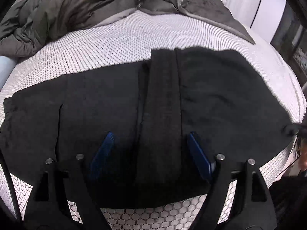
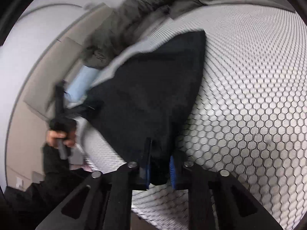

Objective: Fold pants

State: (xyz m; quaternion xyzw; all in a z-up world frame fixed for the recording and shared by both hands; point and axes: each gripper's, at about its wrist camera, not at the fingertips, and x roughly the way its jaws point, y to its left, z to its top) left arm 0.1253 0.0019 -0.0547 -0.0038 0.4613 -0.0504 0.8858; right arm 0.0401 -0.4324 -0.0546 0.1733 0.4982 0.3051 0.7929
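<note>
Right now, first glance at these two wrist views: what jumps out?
The black pants spread flat across the honeycomb-patterned mattress fill the left wrist view, with the left gripper open over them. In the right wrist view, the right gripper is shut on an edge of the pants near the bottom centre. A rumpled dark grey duvet is heaped at the far side of the bed.

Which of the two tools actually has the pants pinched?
The right tool: its blue pads are closed on a corner of the black pants. The left tool stands open above the cloth.
</note>
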